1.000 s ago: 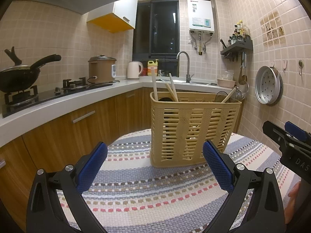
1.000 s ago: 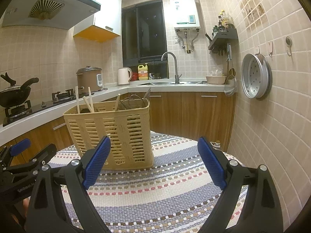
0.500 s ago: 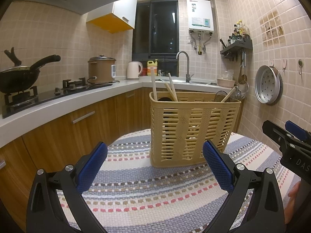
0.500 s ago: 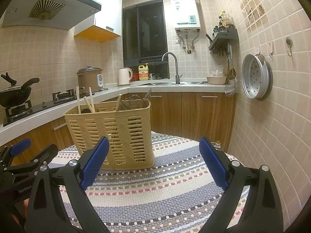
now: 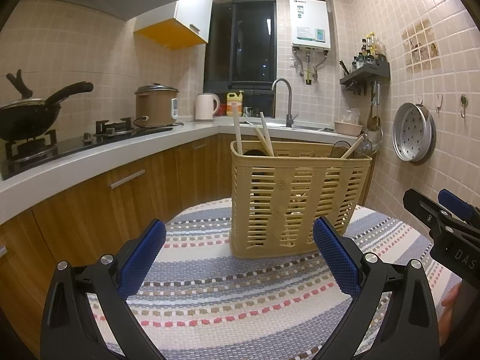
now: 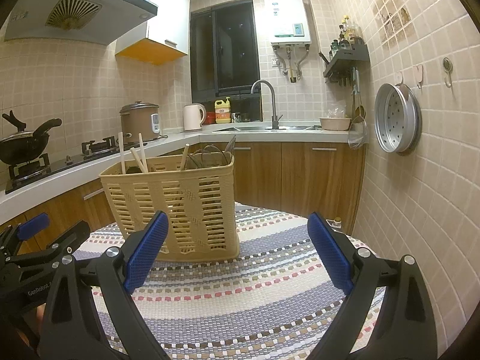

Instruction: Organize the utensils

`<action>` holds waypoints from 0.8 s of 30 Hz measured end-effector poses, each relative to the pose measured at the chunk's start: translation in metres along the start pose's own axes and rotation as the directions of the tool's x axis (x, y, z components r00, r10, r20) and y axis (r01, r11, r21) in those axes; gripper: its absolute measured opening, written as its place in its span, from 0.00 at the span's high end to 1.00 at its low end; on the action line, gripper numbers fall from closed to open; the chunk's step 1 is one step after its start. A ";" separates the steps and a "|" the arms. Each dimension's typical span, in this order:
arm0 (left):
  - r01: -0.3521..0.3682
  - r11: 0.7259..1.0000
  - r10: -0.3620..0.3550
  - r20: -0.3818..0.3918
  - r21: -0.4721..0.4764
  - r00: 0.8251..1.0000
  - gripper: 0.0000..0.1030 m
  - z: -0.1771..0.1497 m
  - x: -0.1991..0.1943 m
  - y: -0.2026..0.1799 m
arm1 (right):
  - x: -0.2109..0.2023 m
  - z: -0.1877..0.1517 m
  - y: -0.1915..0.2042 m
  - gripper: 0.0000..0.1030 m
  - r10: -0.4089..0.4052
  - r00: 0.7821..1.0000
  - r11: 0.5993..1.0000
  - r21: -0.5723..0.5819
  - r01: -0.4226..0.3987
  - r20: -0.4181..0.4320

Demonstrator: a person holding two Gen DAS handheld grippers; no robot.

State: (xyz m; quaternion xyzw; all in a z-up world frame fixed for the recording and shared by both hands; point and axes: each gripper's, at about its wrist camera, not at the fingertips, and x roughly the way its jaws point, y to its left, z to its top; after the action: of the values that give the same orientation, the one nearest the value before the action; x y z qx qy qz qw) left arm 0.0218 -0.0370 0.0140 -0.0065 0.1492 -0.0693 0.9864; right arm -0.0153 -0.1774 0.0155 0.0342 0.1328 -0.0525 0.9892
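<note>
A small tiled kitchen at night, lit from overhead.

Beige square tiles cover the walls (image 6: pixel 399 180). An L-shaped white countertop (image 5: pixel 99 162) runs over wooden cabinets (image 6: pixel 300 177) to a sink with a curved faucet (image 6: pixel 270 102) beneath a dark window (image 5: pixel 243 39). A range hood (image 6: pixel 72 15) hangs over the gas stove (image 5: pixel 33 150), beside a white wall cupboard (image 5: pixel 186 15). A white water heater (image 5: pixel 309 24) is mounted by the window.
</note>
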 end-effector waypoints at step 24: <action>0.028 0.999 -0.028 -0.002 0.026 1.000 0.07 0.001 -0.002 0.000 | 0.002 -0.001 -0.001 0.13 0.011 1.000 1.000 -0.003 -0.011 -0.010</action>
State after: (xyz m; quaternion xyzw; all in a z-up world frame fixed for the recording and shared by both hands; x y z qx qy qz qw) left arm 0.0206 -0.0365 0.0155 0.0044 0.1488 -0.0848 0.9852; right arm -0.0134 -0.1784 0.0144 0.0336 0.1376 -0.0465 0.9888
